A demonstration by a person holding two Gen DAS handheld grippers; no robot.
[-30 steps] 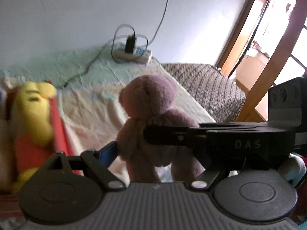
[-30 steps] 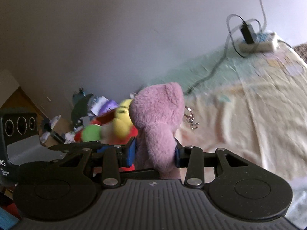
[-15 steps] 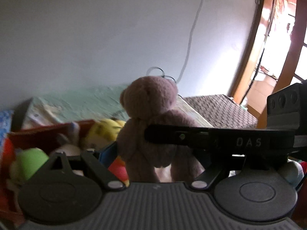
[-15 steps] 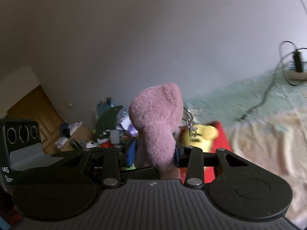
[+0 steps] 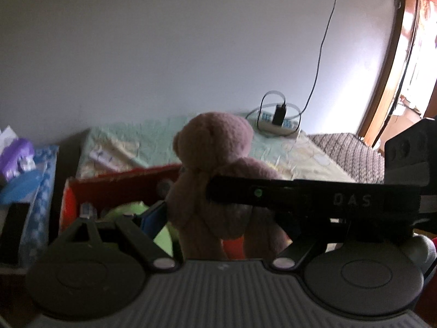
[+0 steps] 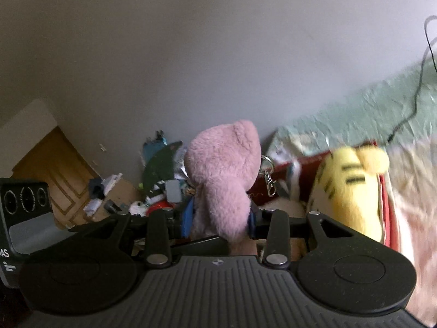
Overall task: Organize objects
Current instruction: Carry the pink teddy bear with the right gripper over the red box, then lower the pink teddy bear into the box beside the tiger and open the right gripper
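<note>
left wrist: faces wall, close behind pink bear (image 5: 215,147) | right wrist: same bear (image 6: 224,169) close, side-on

right gripper (image 6: 221,222) clamped tight – my blue pads (image 6: 187,218) pressing in from both sides on pink plush bear (image 6: 224,175), bear upright between fingers, fur squished at waist. left gripper (image 5: 218,232) sits just behind, jaws spread wide around bear's lower body, left blue pad (image 5: 153,220) off to side, no squeeze that I can see. right gripper's black finger crosses left wrist view, bar level across bear's middle – both grippers close together.
</note>
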